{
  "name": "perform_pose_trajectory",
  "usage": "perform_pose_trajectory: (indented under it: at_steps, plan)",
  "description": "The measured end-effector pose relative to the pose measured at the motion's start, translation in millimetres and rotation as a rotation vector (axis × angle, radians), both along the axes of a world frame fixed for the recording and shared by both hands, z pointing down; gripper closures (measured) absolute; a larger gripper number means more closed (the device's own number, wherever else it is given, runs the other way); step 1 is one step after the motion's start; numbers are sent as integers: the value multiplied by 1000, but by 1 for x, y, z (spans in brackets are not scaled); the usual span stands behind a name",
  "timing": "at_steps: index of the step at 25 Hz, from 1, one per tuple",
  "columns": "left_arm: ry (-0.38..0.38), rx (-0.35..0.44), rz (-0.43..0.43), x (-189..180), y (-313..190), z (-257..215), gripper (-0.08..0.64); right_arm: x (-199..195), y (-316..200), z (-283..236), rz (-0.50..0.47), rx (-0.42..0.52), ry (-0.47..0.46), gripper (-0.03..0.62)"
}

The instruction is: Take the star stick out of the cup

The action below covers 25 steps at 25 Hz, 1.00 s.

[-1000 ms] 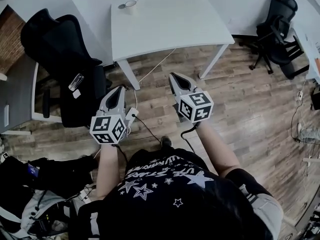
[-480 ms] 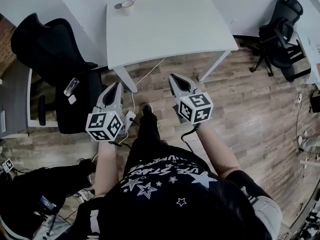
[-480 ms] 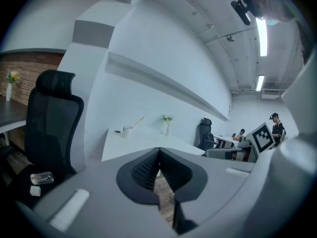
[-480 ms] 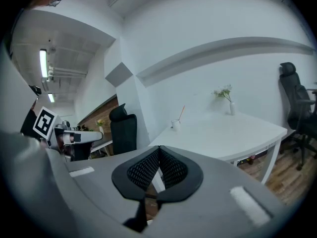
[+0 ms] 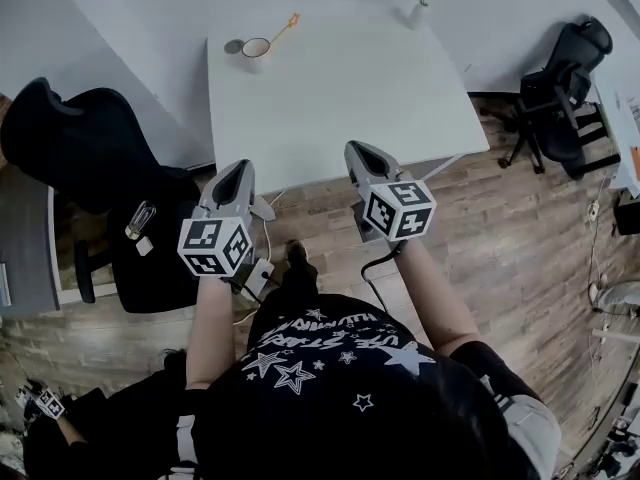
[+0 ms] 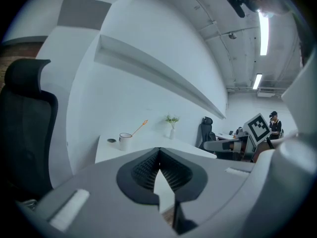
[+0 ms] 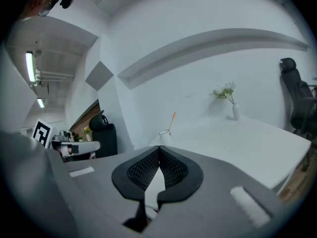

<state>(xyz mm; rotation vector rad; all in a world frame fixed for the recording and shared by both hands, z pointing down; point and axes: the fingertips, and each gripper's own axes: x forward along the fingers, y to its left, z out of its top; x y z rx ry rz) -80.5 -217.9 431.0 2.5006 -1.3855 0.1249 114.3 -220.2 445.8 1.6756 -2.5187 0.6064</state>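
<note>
A white cup (image 5: 256, 48) stands at the far left of the white table (image 5: 340, 98), with an orange star stick (image 5: 284, 27) leaning out of it to the right. The same cup (image 6: 125, 141) and stick (image 6: 140, 127) show far off in the left gripper view, and the cup (image 7: 164, 135) and stick (image 7: 172, 120) in the right gripper view. My left gripper (image 5: 238, 174) and right gripper (image 5: 360, 156) hover side by side just over the table's near edge, both shut and empty, well short of the cup.
A small dark lid (image 5: 233, 46) lies left of the cup. A vase with a plant (image 5: 420, 13) stands at the table's far edge. Black office chairs sit to the left (image 5: 90, 168) and far right (image 5: 565, 78). Cables run over the wooden floor under the table.
The person has stepped toward the table: it fills more of the head view, and both grippers now reach its near edge. Both jaws stay shut.
</note>
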Motion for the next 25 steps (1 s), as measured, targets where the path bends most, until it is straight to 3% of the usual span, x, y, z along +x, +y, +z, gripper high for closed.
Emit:
perform_pose_trajectory:
  at_steps: [8,17,25]
  plan:
    - [-17,-13,5,-23,-80,9,557,-25,-88,5,1,-33,-19,575]
    - [-19,-3,-11,-32,-134,8,557,-30,-159,-1,6,-24,-30,575]
    - [-41,-15,-70,-20,-166,11,557,-33,-214,7,-90,-40,-41,575]
